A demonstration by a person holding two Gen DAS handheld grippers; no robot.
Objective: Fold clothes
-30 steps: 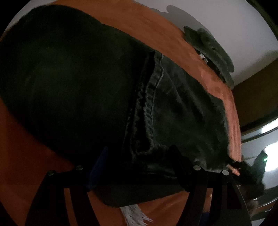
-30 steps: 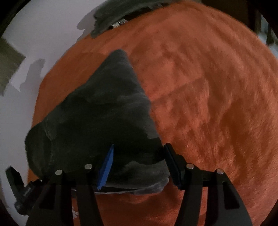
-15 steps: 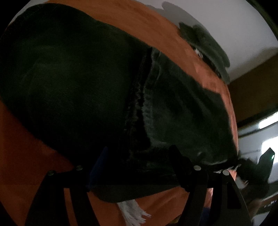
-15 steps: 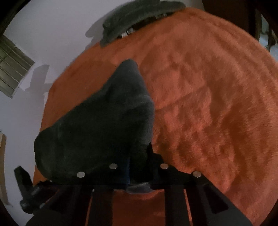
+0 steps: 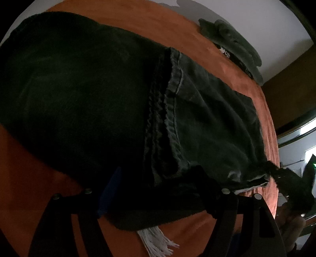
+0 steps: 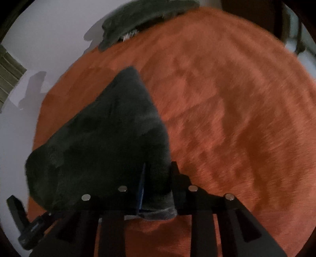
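Dark green-black jeans point(image 5: 83, 94) lie folded on an orange blanket point(image 5: 23, 189); a thick seam point(image 5: 169, 110) runs down their middle. My left gripper point(image 5: 158, 187) is open, its fingers on either side of the near edge of the jeans. White frayed threads point(image 5: 156, 243) hang below that edge. In the right wrist view the jeans point(image 6: 102, 142) rise to a peak. My right gripper point(image 6: 158, 183) holds their near corner between its partly parted fingers. The right gripper also shows at the left wrist view's right edge point(image 5: 284, 181).
A heap of grey-green clothes point(image 5: 233, 43) lies at the far edge of the blanket by a white wall; it also shows in the right wrist view point(image 6: 142, 17). Bare orange blanket point(image 6: 237, 110) stretches right of the jeans. Dark furniture point(image 5: 292, 83) stands beyond the bed.
My right gripper shut on the jeans' corner half a second ago and has now parted slightly, with the corner still between its fingers. The left gripper has stayed open at the near edge.
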